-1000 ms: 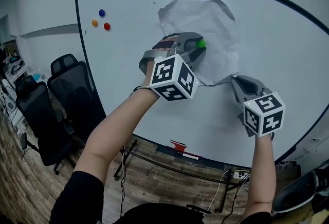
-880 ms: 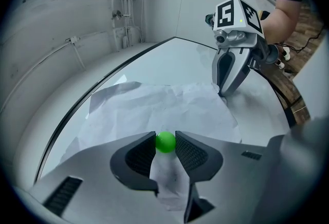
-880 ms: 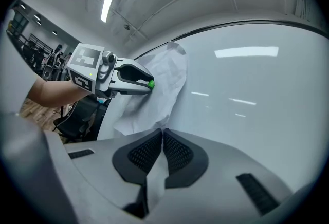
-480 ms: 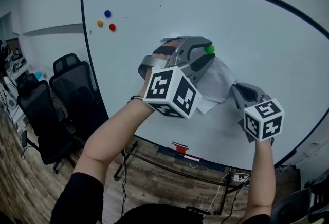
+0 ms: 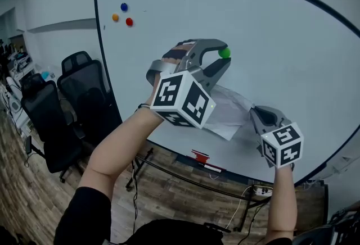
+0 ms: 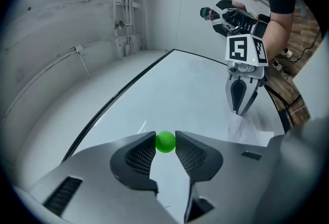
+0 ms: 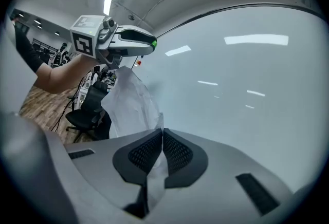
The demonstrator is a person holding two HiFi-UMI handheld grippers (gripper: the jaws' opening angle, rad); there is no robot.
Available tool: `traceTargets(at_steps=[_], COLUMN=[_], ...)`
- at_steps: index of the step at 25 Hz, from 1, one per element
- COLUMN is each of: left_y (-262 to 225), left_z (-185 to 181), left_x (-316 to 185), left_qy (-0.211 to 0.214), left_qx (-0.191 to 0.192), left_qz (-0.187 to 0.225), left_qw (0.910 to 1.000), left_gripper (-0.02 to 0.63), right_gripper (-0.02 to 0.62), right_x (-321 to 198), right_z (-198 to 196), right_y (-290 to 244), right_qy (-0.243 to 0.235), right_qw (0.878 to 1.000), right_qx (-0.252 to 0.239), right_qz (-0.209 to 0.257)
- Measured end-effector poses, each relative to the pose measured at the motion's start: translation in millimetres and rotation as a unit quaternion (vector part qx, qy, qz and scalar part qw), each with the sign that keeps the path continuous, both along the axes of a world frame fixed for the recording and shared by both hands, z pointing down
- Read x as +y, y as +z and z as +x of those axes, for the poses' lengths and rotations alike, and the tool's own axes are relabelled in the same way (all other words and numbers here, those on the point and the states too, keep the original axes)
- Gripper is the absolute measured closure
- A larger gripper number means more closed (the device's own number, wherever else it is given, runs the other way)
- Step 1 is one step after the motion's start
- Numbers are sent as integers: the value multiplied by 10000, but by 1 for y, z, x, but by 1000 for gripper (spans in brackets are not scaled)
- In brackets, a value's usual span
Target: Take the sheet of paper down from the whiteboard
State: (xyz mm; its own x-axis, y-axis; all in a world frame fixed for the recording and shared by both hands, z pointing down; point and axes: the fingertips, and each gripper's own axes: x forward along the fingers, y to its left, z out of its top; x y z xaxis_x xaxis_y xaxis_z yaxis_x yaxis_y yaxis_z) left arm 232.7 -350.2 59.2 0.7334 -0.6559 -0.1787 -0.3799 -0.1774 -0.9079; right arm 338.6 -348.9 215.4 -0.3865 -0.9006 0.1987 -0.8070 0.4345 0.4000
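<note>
The crumpled white sheet of paper [image 5: 225,113] hangs free in front of the whiteboard [image 5: 281,41], below my left gripper. My right gripper [image 5: 252,112] is shut on the sheet's right corner; in the right gripper view the paper [image 7: 131,102] runs up out of the closed jaws [image 7: 162,132]. My left gripper [image 5: 224,54] is held off the board, shut on a small green ball magnet [image 6: 165,142]. The left gripper view also shows the right gripper [image 6: 240,95] with the paper [image 6: 241,129] beneath it.
Blue [image 5: 124,7], orange [image 5: 115,17] and red [image 5: 129,22] magnets sit at the board's upper left. A red eraser [image 5: 196,158] lies on the tray under the board. Black office chairs [image 5: 79,84] stand at the left on the wood floor.
The sheet has come off the board and dropped down with my right gripper. My left gripper has drawn back from the board with the green magnet in it.
</note>
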Motion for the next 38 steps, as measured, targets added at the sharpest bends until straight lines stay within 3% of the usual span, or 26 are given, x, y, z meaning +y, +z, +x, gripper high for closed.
traceTargets(at_steps=[22,38], left_y=[119,136], left_z=[-24,-16], left_x=[-33,-78], left_qy=[56,-529], left_qx=[252,29], left_qz=[-1284,-1093], left_qw=[9914,9926], left_gripper=[474,474], right_gripper=[574,574], right_x=[49,77], right_z=[26,26], right_y=[131,240], right_qy=[157,280], right_qw=[9962,9803], right_qx=[-285,-749], right_qz=[-807,-1804])
